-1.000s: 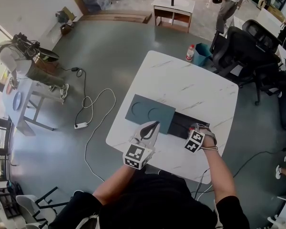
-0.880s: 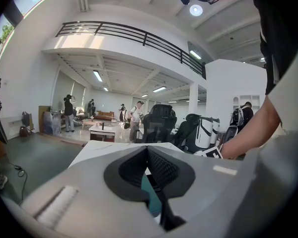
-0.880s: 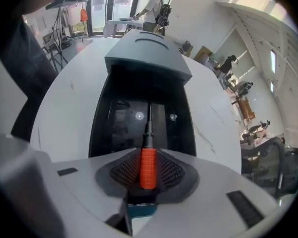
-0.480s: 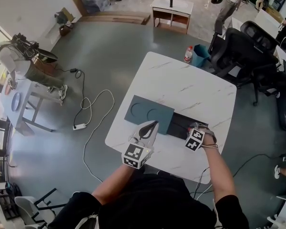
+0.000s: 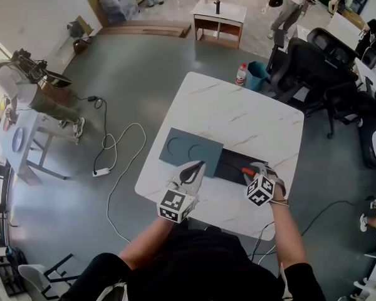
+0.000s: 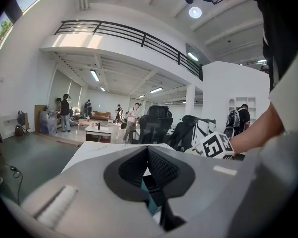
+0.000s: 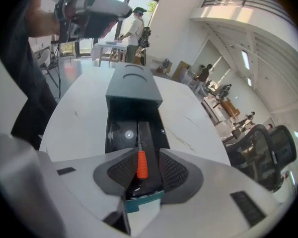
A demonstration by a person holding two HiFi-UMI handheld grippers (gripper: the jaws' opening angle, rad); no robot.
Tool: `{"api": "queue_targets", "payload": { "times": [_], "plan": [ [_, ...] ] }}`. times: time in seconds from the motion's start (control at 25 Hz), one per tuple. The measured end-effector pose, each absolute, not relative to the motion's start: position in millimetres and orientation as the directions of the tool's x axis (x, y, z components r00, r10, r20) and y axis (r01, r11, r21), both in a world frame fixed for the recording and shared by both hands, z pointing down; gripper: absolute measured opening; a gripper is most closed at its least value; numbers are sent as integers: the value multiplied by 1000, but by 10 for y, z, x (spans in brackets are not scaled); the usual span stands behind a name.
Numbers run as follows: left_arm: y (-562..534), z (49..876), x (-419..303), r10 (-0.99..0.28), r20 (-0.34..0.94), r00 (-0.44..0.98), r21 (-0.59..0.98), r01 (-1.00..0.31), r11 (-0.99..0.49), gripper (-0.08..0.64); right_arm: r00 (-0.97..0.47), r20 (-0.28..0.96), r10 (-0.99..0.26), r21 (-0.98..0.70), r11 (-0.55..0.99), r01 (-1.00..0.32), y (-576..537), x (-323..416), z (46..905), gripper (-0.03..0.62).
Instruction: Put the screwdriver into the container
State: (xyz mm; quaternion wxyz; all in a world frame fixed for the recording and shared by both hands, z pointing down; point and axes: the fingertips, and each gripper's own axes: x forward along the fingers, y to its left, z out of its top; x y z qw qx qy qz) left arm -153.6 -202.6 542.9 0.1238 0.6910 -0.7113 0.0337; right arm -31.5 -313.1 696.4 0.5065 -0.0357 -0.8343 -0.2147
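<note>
The screwdriver point(image 7: 141, 163), with an orange handle, lies lengthwise in the black container point(image 7: 118, 133) on the white table. My right gripper point(image 7: 142, 171) hovers over the container's near end, its jaws opening. The handle sits between the pads, close to the left one, and is not pinched. From the head view the orange handle point(image 5: 246, 172) shows just ahead of the right gripper point(image 5: 257, 168). The teal lid point(image 5: 189, 148) is slid left, half off the container point(image 5: 230, 162). My left gripper point(image 5: 199, 165) is shut, its tips at the lid's near edge.
The marble table point(image 5: 238, 115) has bare top beyond the container. Black office chairs point(image 5: 313, 61) stand at the far right corner. A cable and power strip point(image 5: 101, 171) lie on the floor to the left. People move about in the background.
The right gripper's jaws have spread and it has drawn back a little, so the orange handle now shows in the container. The left gripper has stayed at the lid.
</note>
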Motion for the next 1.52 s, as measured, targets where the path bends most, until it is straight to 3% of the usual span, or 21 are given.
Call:
{"api": "queue_targets", "payload": {
  "times": [0.16,0.36,0.68,1.12,1.52],
  "plan": [
    [-2070,5406,-1449,-977,213,17,123,-992,9,8,-638,733,-235,333,942,35,-3155,-293,6442,78],
    [-2130,5350,-1326,-978,203,56,119,-992,-32,8,-764,552,-335,211,942,-261,-3052,-211,5859,26],
    [-2217,5074,-1183,-983,152,103,103,-991,-88,8,-808,201,-554,67,830,-553,-2765,-85,4885,8],
    [-2214,4888,-966,-974,106,200,84,-978,-192,8,-752,68,-656,93,755,-649,-2830,277,4528,6],
    [-2262,4839,-923,-972,96,213,78,-975,-206,8,-757,31,-653,130,754,-644,-2820,308,4403,6]
  ]
}}
